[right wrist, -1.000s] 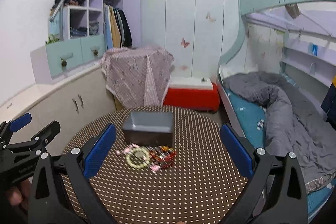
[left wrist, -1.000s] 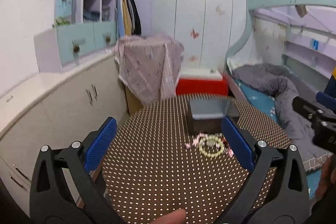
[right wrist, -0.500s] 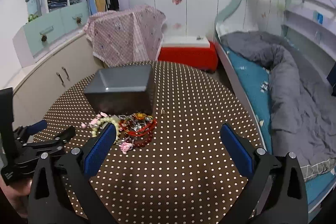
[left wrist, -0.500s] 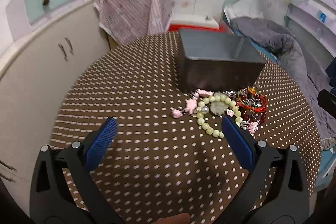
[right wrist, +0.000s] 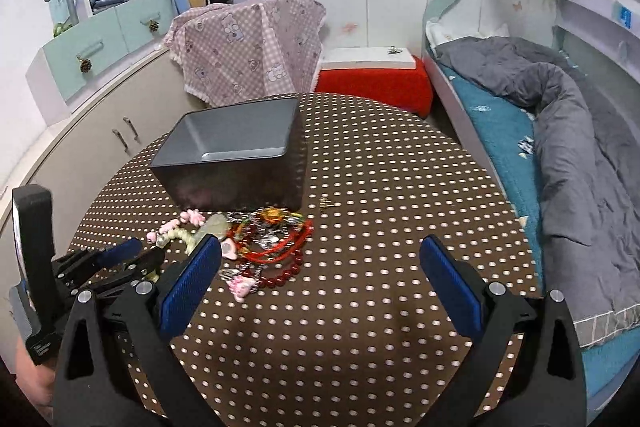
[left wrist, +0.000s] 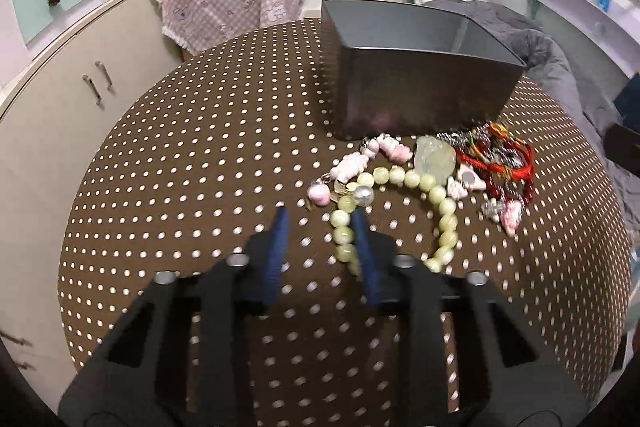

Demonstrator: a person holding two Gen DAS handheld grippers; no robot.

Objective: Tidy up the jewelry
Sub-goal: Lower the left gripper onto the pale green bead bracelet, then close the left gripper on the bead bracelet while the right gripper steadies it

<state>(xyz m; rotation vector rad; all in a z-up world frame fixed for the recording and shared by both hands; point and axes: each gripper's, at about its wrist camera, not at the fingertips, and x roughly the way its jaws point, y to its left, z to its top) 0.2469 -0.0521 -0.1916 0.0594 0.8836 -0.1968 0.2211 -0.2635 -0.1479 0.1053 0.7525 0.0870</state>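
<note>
In the left wrist view, the left tongs [left wrist: 320, 217] are sitting low at centre frame over the dotted surface [left wrist: 180, 167], their blue pads narrowed but apart, with the near strand of the pale green bead bracelet [left wrist: 400, 203] lying between the tips and the right pad beside the beads; whether they are pinching it I cannot tell; just right of it the red cord bracelets [left wrist: 504, 163] are lying tangled below the grey box [left wrist: 416, 75]; in the right wrist view, the right tongs [right wrist: 320, 283] are hanging spread wide at the bottom, holding nothing, right of the jewelry pile [right wrist: 264, 239].
</note>
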